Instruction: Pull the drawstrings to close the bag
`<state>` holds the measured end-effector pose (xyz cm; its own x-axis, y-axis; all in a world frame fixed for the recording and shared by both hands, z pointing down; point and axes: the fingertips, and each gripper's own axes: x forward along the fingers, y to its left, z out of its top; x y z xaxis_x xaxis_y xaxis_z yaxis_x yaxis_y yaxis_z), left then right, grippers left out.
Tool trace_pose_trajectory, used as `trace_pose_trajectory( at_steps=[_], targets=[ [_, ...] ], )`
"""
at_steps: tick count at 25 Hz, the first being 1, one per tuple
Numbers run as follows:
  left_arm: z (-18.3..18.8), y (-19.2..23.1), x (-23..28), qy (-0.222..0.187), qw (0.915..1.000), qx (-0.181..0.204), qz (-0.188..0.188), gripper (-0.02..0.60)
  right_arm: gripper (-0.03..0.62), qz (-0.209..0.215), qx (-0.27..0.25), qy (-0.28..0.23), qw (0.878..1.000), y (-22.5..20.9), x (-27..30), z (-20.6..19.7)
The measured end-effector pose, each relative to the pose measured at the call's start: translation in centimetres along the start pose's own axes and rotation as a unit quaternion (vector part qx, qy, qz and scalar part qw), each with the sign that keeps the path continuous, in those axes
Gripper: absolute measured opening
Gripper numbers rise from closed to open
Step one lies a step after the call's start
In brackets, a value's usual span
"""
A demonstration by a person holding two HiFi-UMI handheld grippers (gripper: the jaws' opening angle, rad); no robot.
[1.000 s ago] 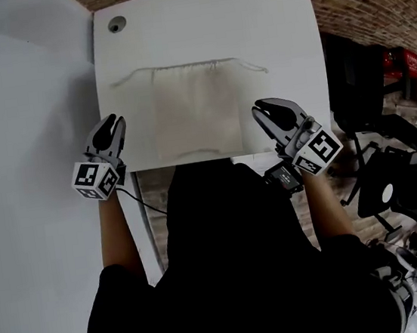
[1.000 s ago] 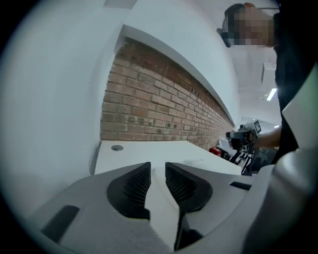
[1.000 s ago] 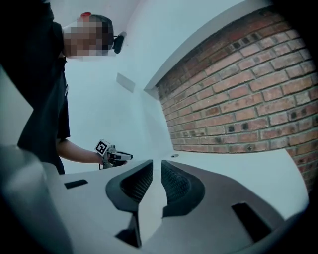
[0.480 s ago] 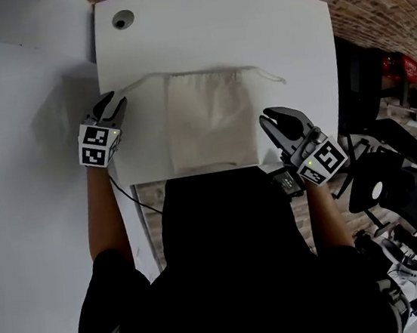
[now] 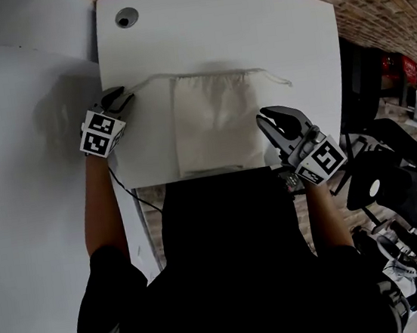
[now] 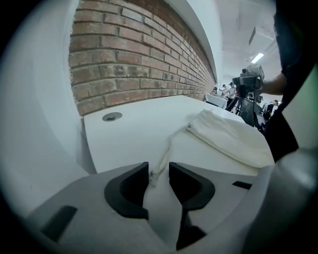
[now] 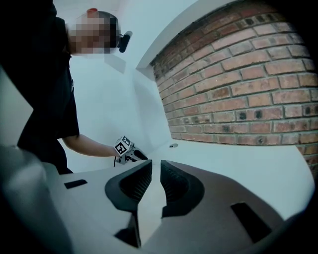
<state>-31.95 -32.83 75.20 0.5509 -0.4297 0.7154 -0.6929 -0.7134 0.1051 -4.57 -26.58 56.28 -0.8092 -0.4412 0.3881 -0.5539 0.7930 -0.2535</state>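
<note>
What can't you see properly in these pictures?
- Inside the bag: head view, its own cloth covers it.
- Right drawstring, its tip: head view, too thin to make out.
- Bag's far side: left gripper view, the person's dark clothes hide it.
- Distant people: left gripper view, too small.
</note>
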Motion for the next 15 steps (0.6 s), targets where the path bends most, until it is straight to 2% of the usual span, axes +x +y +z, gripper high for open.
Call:
trace_pose_trajectory(
  at_steps=[5, 8, 11, 13, 15],
  targets=[
    [0.3, -0.1, -0.8, 0.020, 0.9994, -0.025, 0.010, 0.113, 0.059, 0.010, 0.008, 0.001, 1.000, 0.2, -0.1, 0.0],
    [0.6, -1.4, -0.2, 0.040, 0.9990, -0.013, 0.012, 0.048, 0.058, 0.019, 0.006, -0.001, 1.000, -0.2, -0.5, 0.1],
    [0.4, -1.3, -0.2, 0.055, 0.9981, -0.014, 0.024, 0.041, 0.057, 0.021, 0.006, -0.005, 1.000, -0.7, -0.5, 0.5],
    [0.3, -1.0, -0.5, 0.059, 0.9973, -0.033, 0.031, 0.041, 0.057, 0.008, 0.009, -0.007, 1.000, -1.4, -0.9, 0.3],
    [0.3, -0.8, -0.4, 0.060, 0.9965, -0.045, 0.037, 0.041, 0.057, -0.025, 0.010, -0.005, 1.000, -3.3, -2.0, -0.3]
  ],
)
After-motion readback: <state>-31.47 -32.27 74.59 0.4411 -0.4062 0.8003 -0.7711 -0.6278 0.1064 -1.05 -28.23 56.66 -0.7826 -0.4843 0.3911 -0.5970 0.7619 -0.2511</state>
